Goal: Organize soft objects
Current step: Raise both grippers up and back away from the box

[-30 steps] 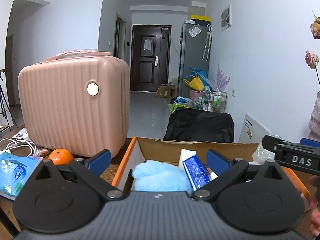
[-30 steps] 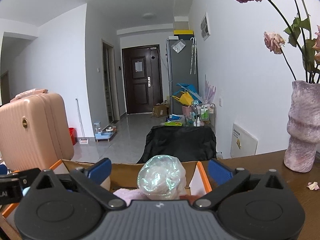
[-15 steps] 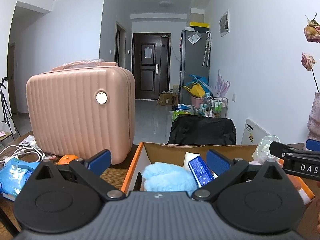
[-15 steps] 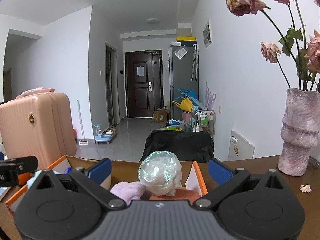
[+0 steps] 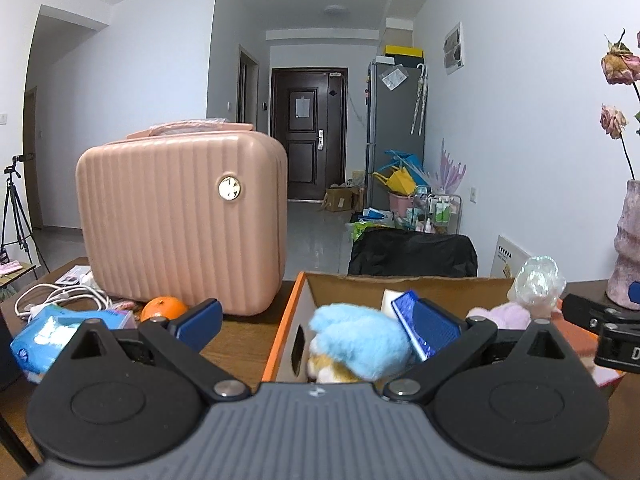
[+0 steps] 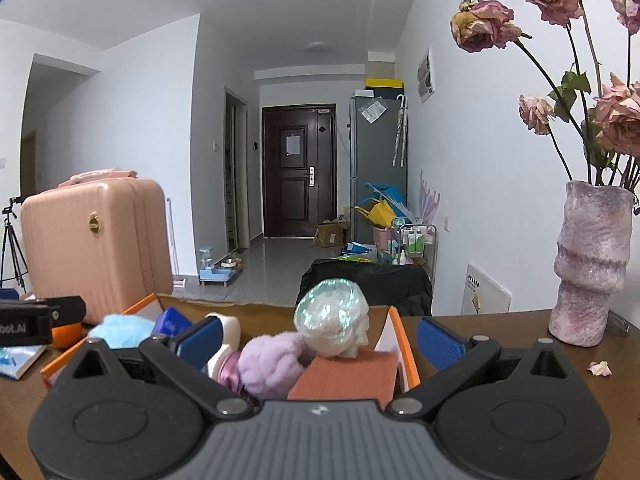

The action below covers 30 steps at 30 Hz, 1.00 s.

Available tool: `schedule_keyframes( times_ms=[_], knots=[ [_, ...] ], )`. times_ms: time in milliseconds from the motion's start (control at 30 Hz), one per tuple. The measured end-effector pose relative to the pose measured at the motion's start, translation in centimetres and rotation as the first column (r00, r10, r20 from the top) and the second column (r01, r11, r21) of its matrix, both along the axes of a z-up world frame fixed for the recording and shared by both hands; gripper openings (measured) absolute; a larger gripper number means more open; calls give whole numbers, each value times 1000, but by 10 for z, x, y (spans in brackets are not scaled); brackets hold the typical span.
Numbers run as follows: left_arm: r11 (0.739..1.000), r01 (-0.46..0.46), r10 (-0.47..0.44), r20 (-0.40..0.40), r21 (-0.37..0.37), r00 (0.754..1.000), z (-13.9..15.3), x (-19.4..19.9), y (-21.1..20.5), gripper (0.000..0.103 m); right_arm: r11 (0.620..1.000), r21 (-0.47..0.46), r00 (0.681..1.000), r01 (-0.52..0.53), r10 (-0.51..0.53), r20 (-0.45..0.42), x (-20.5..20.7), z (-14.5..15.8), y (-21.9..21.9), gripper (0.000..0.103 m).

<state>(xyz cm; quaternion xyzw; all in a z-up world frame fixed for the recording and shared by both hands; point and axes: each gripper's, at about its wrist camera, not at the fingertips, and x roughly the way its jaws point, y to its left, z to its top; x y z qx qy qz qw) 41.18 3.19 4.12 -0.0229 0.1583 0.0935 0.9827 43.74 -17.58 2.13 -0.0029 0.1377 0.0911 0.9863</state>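
Both tongs, left [image 5: 316,320] and right [image 6: 320,338], gape wide and empty over the cardboard box [image 6: 406,346]; blue plush [image 5: 360,340] and lilac plush [image 6: 270,364] already inside, so 2 soft objects stowed, tissue pack [image 5: 52,334] left on desk [image 5: 240,332]

The left gripper [image 6: 40,320] housing reads "bot.AI", its start cut off by the frame edge.

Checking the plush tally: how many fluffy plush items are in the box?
2 visible. Blue plush at the left end of the cardboard box; purple plush toward the right end, beside the iridescent bag. Others may be buried underneath.
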Motion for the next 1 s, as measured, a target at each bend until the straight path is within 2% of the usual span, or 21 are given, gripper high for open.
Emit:
schedule_keyframes(
  times_ms=[600, 1000],
  knots=[
    [999, 21, -20, -14, 29, 1000, -11, -71, -1, 103, 1000, -12, 1000, 10, -10, -6, -75, -17, -12, 103],
    [997, 61, -61, -16, 42, 998, -13, -137, -9, 103, 1000, -27, 1000, 11, -11, -21, -140, -22, -22, 103]
  ],
)
